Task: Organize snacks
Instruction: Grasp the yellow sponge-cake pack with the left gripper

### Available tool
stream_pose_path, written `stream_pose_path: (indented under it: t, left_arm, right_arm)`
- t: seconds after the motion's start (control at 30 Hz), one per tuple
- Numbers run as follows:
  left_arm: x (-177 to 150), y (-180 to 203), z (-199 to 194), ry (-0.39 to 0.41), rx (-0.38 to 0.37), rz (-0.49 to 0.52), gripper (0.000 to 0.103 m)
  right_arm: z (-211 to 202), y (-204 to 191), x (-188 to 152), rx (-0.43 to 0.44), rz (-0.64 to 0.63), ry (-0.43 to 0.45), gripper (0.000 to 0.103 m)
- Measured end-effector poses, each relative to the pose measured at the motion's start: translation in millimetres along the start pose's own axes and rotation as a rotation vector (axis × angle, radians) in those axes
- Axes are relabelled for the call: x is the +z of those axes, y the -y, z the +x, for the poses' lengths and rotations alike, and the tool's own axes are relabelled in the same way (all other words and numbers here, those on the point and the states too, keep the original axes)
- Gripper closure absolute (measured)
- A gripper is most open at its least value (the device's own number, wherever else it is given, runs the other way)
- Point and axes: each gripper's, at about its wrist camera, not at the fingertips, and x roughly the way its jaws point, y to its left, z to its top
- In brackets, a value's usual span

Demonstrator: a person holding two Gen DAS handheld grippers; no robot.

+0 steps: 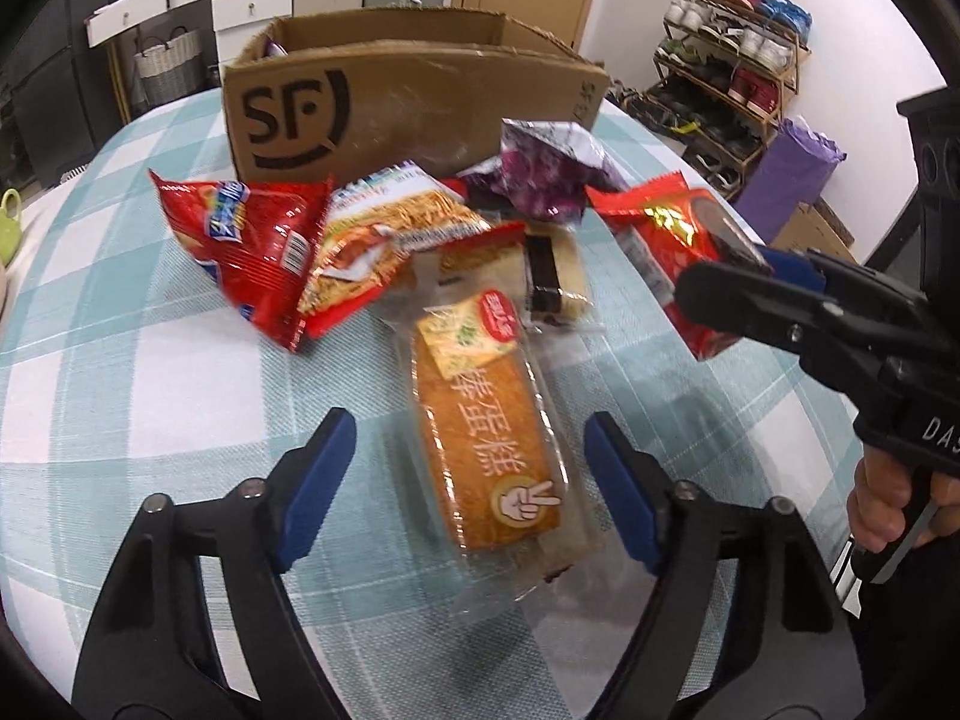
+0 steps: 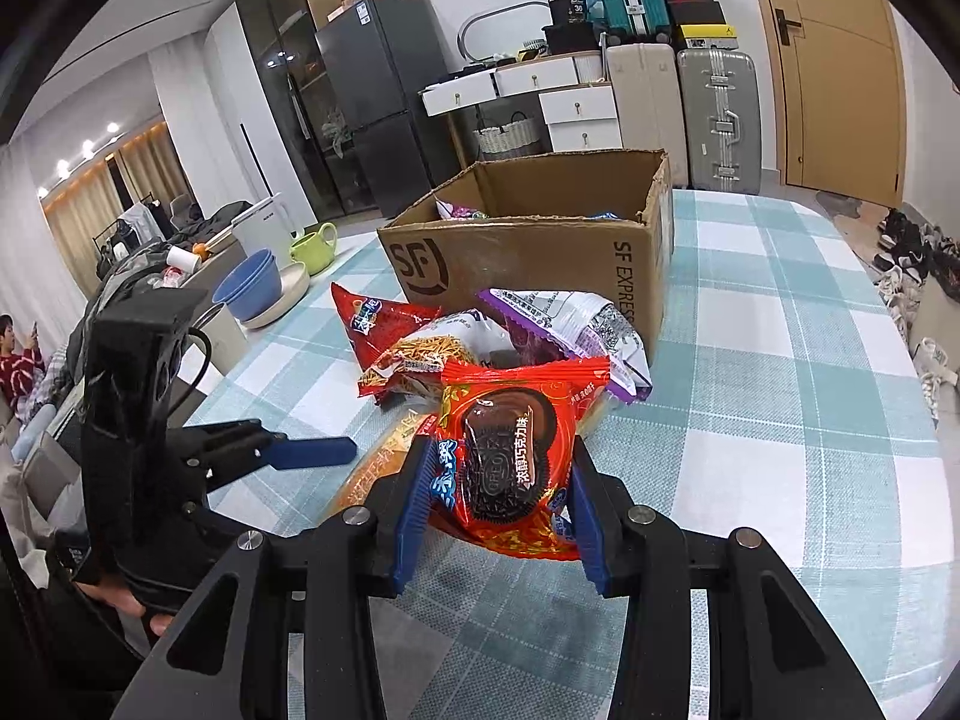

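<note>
An open cardboard SF box (image 1: 414, 102) (image 2: 540, 252) stands on the checked tablecloth with a few packets inside. In front of it lies a pile of snacks: a red chip bag (image 1: 252, 252) (image 2: 378, 318), a noodle snack packet (image 1: 384, 228) (image 2: 432, 360), a purple packet (image 1: 540, 174) (image 2: 570, 324) and a clear-wrapped egg cake (image 1: 486, 438) (image 2: 378, 462). My left gripper (image 1: 468, 492) is open, its fingers on either side of the cake. My right gripper (image 2: 501, 498) is shut on a red Oreo packet (image 2: 510, 456) (image 1: 678, 240).
Blue bowls (image 2: 252, 282), a green mug (image 2: 312, 246) and a white kettle (image 2: 264, 228) stand at the table's left edge. A shoe rack (image 1: 732, 72), suitcases (image 2: 714, 114) and drawers (image 2: 540, 96) stand beyond the table.
</note>
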Motion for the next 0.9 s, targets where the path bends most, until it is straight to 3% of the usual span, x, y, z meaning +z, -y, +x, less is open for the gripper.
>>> stream_pose_path:
  t: [0.27, 0.9]
  left_arm:
    - [-3, 1, 8, -0.01, -0.054, -0.02, 0.066]
    - [-1, -2, -24, 0.079, -0.097, 0.003, 0.069]
  right_arm:
    - [2, -1, -1, 0.001, 0.001, -0.002, 0.061]
    - [-15, -5, 4, 0.014, -0.003, 0.078, 0.061]
